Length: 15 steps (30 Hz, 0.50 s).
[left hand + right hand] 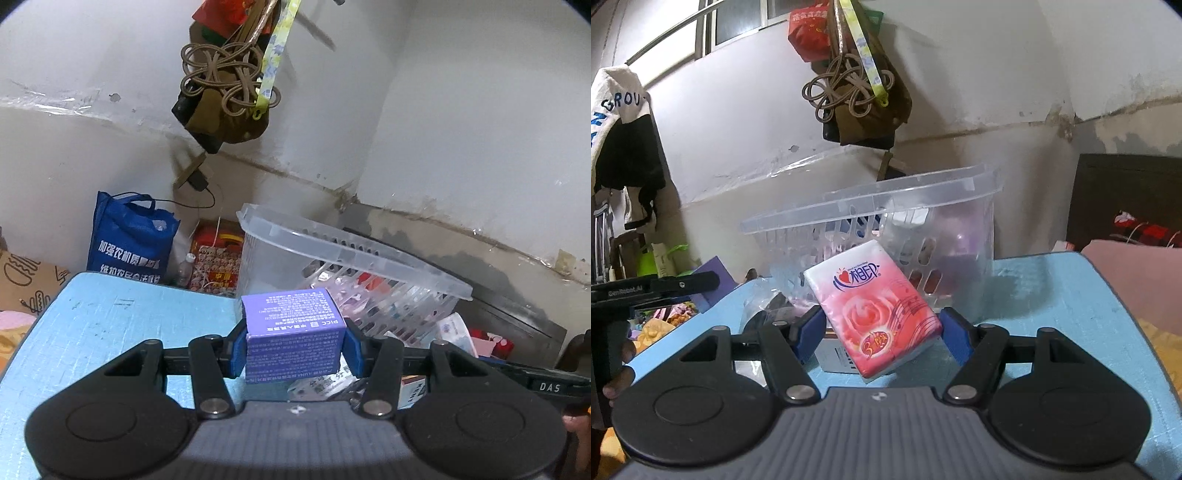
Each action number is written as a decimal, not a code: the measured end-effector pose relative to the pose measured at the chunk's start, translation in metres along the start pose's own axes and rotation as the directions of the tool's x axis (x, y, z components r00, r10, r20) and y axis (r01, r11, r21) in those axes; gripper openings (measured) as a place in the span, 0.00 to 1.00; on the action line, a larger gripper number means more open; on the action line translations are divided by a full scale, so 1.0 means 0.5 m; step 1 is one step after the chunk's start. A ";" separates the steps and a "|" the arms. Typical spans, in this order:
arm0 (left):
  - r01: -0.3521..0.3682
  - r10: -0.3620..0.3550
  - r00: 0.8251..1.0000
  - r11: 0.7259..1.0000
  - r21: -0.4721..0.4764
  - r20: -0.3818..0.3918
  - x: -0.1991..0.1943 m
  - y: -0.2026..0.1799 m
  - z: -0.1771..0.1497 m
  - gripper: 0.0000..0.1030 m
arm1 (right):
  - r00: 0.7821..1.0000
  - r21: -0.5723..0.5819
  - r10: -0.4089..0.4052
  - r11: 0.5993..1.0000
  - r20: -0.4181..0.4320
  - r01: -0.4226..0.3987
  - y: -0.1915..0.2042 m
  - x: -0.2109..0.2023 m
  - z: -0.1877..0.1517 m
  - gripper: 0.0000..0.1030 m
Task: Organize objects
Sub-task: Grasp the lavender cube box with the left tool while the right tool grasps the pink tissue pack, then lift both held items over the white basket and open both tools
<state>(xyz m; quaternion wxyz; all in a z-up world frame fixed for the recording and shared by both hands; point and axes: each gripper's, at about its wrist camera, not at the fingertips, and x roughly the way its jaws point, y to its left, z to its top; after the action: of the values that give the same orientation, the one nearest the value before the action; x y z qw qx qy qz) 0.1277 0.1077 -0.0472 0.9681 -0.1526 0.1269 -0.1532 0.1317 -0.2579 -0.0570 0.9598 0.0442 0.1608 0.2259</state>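
My left gripper (295, 349) is shut on a purple box (291, 332) with white print, held above the light blue table (110, 332). A clear plastic basket (351, 258) with several small items inside stands just beyond it. In the right wrist view my right gripper (881, 332) is shut on a pink tissue pack (875, 306) with a rose print, tilted, in front of the same basket (886, 206) on the blue table (1071, 314). The left gripper's black body (653, 288) shows at the left edge.
A blue shopping bag (129, 240) and a red box (218, 258) stand behind the table by the wall. Bags and cords (225, 81) hang above. Loose packets (325, 384) lie under the left gripper. A white box (834, 354) lies under the tissue pack.
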 end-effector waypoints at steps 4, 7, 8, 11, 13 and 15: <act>-0.004 0.004 1.000 1.000 -0.006 0.009 -0.003 0.002 0.001 0.53 | 1.000 -0.006 -0.018 1.000 0.018 0.018 0.003 -0.005 -0.003 0.69; -0.005 0.005 1.000 1.000 -0.010 0.010 -0.005 0.007 0.001 0.53 | 1.000 -0.009 -0.024 1.000 0.016 0.024 0.003 -0.005 -0.003 0.69; -0.005 0.005 1.000 1.000 -0.010 0.011 -0.006 0.006 0.001 0.53 | 1.000 -0.009 -0.025 1.000 0.014 0.025 0.003 -0.003 -0.003 0.69; -0.001 0.001 1.000 1.000 -0.003 0.012 -0.006 0.005 0.001 0.53 | 1.000 -0.011 -0.023 1.000 0.011 0.023 0.001 -0.002 -0.004 0.69; 0.000 0.000 1.000 1.000 0.003 0.012 -0.007 0.003 0.000 0.53 | 1.000 -0.013 -0.023 1.000 0.016 0.024 0.002 -0.003 -0.005 0.69; 0.001 -0.001 1.000 1.000 0.003 0.008 -0.007 0.004 0.001 0.53 | 1.000 -0.016 -0.024 1.000 0.018 0.024 0.002 -0.004 -0.006 0.69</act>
<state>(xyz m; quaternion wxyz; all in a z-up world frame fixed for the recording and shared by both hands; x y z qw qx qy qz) 0.1252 0.1106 -0.0468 0.9687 -0.1517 0.1226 -0.1533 0.1285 -0.2578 -0.0589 0.9642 0.0366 0.1508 0.2153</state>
